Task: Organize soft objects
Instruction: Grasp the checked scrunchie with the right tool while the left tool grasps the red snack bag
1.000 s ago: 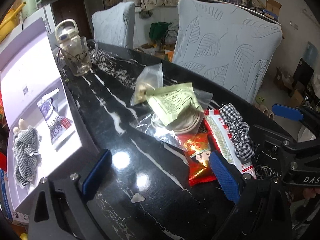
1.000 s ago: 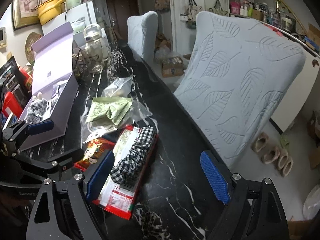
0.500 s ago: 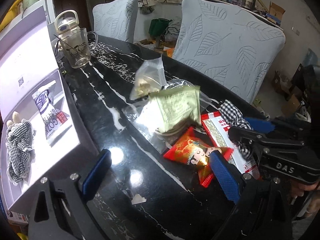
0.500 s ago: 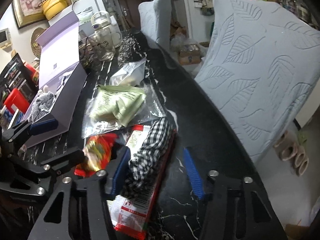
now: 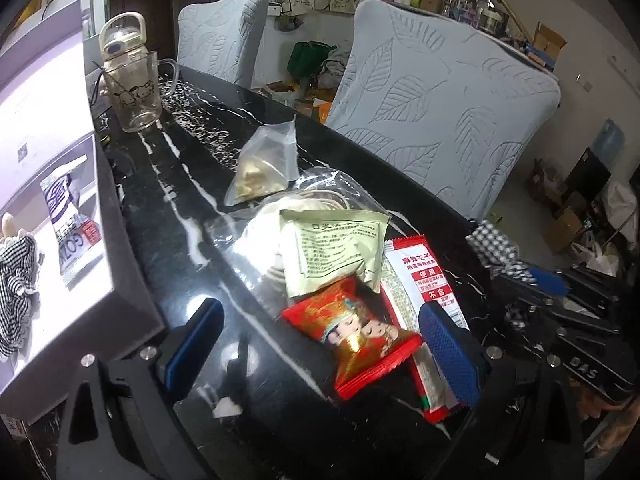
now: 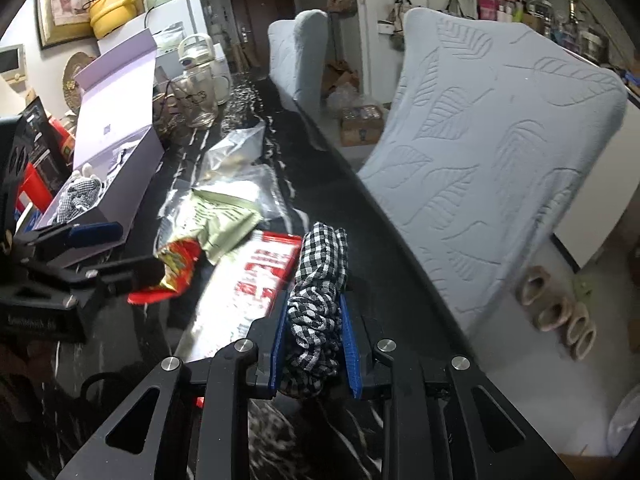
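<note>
Currently the right gripper (image 6: 314, 338) is clenched on one black-and-white checked fabric scrunchie (image 6: 320, 280); both blue pads press its sides, and its free end reaches forward past the fingertips, beside the long red-and-white snack packet (image 6: 256, 280) that lies left of the fingers.

The left gripper (image 5: 320, 344) stands released, nothing between its pads. Its right blue pad (image 5: 448, 354) overlaps the long packet in the view. Between the fingers and just ahead: one red foil candy wrapper with printed faces (image 5: 354, 332). Beyond that, one pale green paper sachet (image 5: 332, 250) atop one clear plastic bag (image 5: 260, 232), then one smaller clear bag holding pale contents (image 5: 262, 172).

Left of the left fingers sits one open lavender gift box (image 5: 80, 264). Contents counted: one second checked scrunchie (image 5: 14, 280), one blue-and-white pouch (image 5: 70, 228).

One clear glass mug (image 5: 134, 92) stands far ahead on the black marble table (image 5: 280, 420).
</note>
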`<state>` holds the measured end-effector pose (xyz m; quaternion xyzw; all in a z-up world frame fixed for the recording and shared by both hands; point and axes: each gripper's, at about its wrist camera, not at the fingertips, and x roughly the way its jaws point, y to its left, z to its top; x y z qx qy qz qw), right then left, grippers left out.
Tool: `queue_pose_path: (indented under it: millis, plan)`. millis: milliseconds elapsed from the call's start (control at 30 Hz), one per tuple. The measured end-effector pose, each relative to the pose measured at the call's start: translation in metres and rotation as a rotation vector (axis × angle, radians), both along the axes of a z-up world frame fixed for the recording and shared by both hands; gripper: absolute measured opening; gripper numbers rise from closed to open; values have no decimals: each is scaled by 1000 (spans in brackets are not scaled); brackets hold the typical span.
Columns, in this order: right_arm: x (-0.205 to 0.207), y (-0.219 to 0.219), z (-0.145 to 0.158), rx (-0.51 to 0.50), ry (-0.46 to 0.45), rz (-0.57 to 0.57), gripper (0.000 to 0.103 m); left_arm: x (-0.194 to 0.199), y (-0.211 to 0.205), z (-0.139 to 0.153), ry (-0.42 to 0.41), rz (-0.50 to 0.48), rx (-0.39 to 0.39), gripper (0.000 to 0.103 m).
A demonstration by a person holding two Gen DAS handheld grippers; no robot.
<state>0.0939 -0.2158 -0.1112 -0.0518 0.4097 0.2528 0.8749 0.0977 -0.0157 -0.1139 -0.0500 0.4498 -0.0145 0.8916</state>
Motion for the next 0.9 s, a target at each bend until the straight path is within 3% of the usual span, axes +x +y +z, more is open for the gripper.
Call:
queue_pose_path:
  millis: [167, 367, 467, 567, 600, 900]
  plan:
    - [2, -12, 1, 5, -7, -21, 24, 12, -4, -9, 52, 13, 5, 100]
    - [3, -18, -1, 22, 4, -17, 24, 22, -1, -25, 126, 46, -52, 96]
    - [4, -21, -6, 41, 30, -10, 24, 19, -5, -22, 108, 51, -25, 85]
    - [6, -22, -13, 45, 55, -8, 24, 17, -8, -19, 91, 54, 11, 61]
    - [6, -22, -15, 45, 63, -8, 24, 15, -10, -18, 80, 46, 26, 48]
    - [5, -24, -20, 55, 63, -8, 24, -1, -8, -16, 53, 8, 2, 44]
